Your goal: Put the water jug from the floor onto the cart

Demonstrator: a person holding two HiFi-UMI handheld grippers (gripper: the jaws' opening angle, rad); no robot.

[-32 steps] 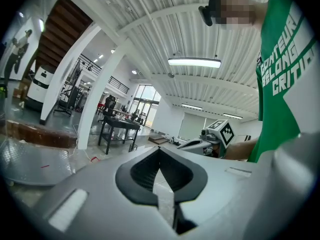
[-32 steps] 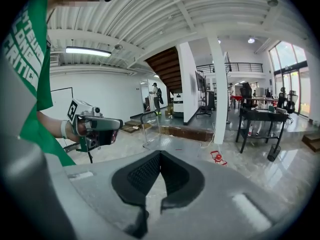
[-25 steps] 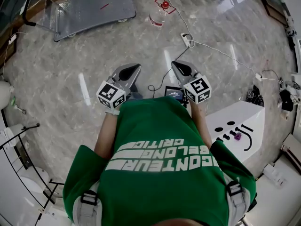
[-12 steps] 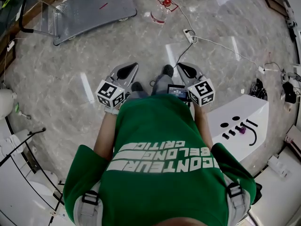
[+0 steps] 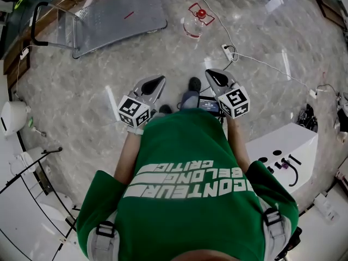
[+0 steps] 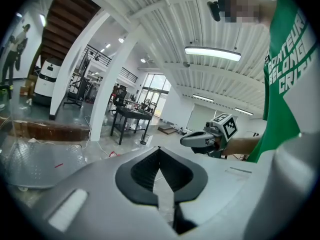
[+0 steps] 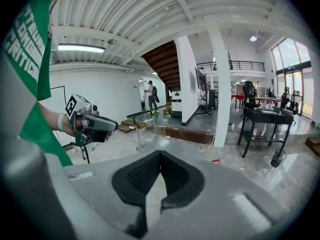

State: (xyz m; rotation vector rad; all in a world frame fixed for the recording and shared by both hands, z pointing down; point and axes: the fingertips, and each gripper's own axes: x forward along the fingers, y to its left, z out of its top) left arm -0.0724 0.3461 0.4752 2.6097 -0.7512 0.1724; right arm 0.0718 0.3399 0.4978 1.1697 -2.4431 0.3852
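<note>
— Where's the water jug (image 5: 196,23)?

— Upright on the marble floor, red cap on top. It's well ahead of both grippers, and just right of the platform cart (image 5: 109,20) without touching it. A power strip (image 5: 228,51) and its cable lie on the floor between the person and the jug.

— And the grippers?

— The left gripper (image 5: 157,81) and right gripper (image 5: 212,74) are both held out in front of the person. Each has its jaws pressed together with nothing between them.

— So this is the approach.

— I'd say so; the jug isn't lifted yet. To do it well, step over the cable, not onto it. Part the jaws before reaching down, and go for the red handle or the neck. The clear body looks smooth, and I can't tell how full it is. Two grippers would likely steady it better than one.
</note>
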